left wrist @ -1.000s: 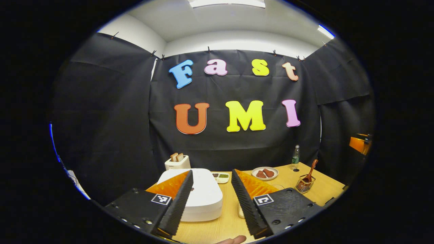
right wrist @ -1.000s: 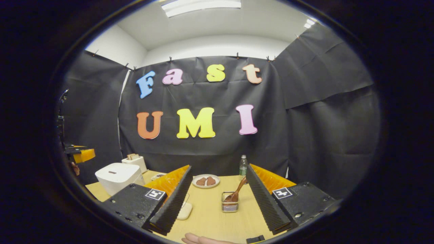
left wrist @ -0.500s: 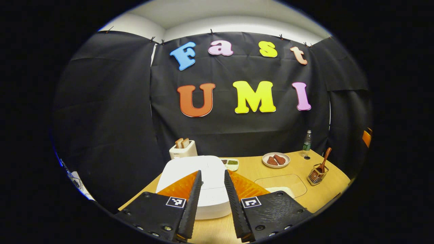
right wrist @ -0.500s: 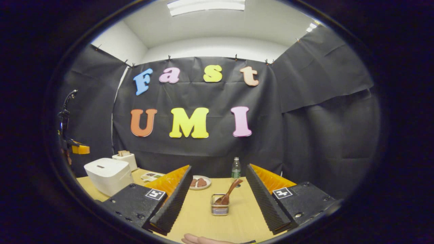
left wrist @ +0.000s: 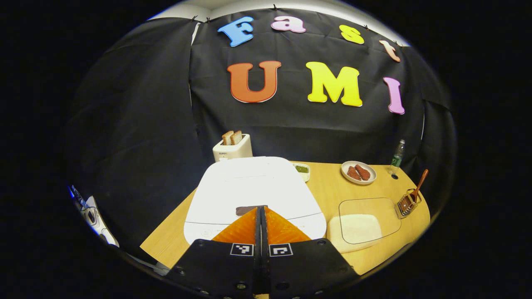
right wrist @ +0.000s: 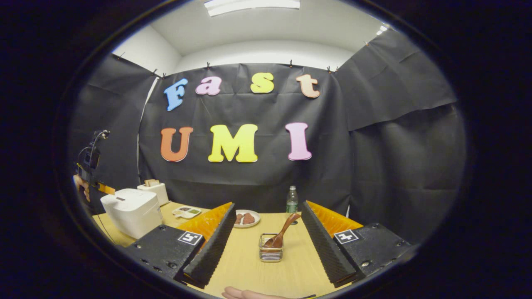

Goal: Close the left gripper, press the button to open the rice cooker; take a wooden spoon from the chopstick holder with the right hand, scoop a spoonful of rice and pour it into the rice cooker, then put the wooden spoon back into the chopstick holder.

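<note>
My wooden table point(left wrist: 328, 195) carries a closed rice cooker point(left wrist: 253, 193), toaster point(left wrist: 232, 147), plate point(left wrist: 358, 172) and bottle point(left wrist: 397, 153). I also see the chopstick holder point(right wrist: 271, 252) and a clear rice container point(left wrist: 359, 226).

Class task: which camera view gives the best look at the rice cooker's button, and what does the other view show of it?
The left gripper view: the button is a dark bar on the closed rice cooker lid, just ahead of the shut left tongs. In the right gripper view the cooker sits far left, its button a tiny dark mark.
</note>
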A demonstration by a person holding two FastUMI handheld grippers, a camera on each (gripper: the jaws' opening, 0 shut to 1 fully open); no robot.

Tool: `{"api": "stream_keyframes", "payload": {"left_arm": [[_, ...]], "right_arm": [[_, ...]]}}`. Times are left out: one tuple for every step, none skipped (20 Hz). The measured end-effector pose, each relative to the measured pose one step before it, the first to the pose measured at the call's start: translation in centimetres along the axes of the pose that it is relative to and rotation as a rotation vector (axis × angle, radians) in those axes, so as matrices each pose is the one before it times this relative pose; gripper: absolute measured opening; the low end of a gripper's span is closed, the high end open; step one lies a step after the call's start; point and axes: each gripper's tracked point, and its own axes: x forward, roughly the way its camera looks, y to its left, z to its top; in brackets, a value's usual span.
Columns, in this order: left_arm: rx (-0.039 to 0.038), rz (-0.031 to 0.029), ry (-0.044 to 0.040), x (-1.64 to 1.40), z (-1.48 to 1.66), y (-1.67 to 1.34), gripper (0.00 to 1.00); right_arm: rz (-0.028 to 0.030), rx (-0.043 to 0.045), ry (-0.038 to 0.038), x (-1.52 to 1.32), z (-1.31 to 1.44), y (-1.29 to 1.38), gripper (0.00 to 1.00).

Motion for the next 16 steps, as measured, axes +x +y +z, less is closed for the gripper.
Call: {"api": "stream_keyframes", "payload": {"left_arm": [[-0.00276,-0.00082,0.00407,0.661,0.240,-0.026,0.00],[-0.00738,-0.00603,0.00664,0.452,0.073,-0.125,0.00],[-0.00491,-0.00334,0.00269,0.386,0.037,-0.053,0.00],[0.00244,0.00174,0.00808,0.393,-0.089,-0.056,0.00],[0.00619,0.00710,0.00515,0.430,-0.051,0.145,0.00],[0.00581,0.00804,0.00538,0.446,-0.188,0.184,0.00],[-0.00047,0.00181,0.00385,0.445,-0.062,0.078,0.00],[-0.00311,0.00022,0.00707,0.376,-0.140,0.039,0.00],[-0.00703,0.00357,0.01820,0.328,-0.732,0.163,0.00],[-0.00858,0.00208,0.01302,0.307,-0.381,0.058,0.00],[-0.00490,-0.00197,-0.01599,-0.357,0.272,0.067,0.00],[-0.01174,-0.00245,0.00304,0.059,-0.324,-0.026,0.00],[-0.02057,0.00076,0.00911,0.038,-0.190,0.021,0.00],[-0.00634,-0.00050,-0.00740,0.001,0.239,-0.064,0.00],[0.00348,0.00181,0.00472,0.044,-0.271,-0.007,0.00],[0.00635,0.00409,-0.00205,0.040,0.069,-0.015,0.00]], "right_arm": [[0.00112,0.00118,0.00306,0.141,-0.136,-0.031,0.99],[-0.00182,-0.00077,0.00279,0.187,-0.275,-0.101,0.99],[-0.00449,-0.00203,0.00442,0.186,-0.150,-0.210,0.99],[-0.00326,-0.00150,0.00566,0.056,-0.320,-0.132,0.99],[-0.00243,0.00191,0.00650,0.065,-0.248,-0.124,0.99],[-0.00308,0.00388,0.00867,0.152,-0.347,-0.175,0.99],[-0.00325,0.00427,0.00737,0.021,-0.256,-0.183,1.00],[-0.00229,0.00299,0.00582,0.097,-0.277,-0.105,0.99],[-0.00131,0.00005,0.00654,0.021,-0.259,-0.130,0.99],[-0.00209,-0.00105,0.00674,0.101,-0.332,-0.118,0.99],[-0.00159,-0.00112,0.00409,0.009,-0.221,-0.185,1.00],[-0.00298,0.00043,0.00302,0.041,-0.130,-0.220,0.99],[-0.00324,0.00228,0.00387,0.009,-0.155,-0.173,0.99],[-0.00002,0.00410,0.00406,-0.045,-0.357,-0.126,0.99],[0.00164,0.00480,0.00581,-0.064,-0.154,-0.007,0.99],[0.00214,0.00355,0.00576,0.040,-0.256,0.077,1.00]]}}
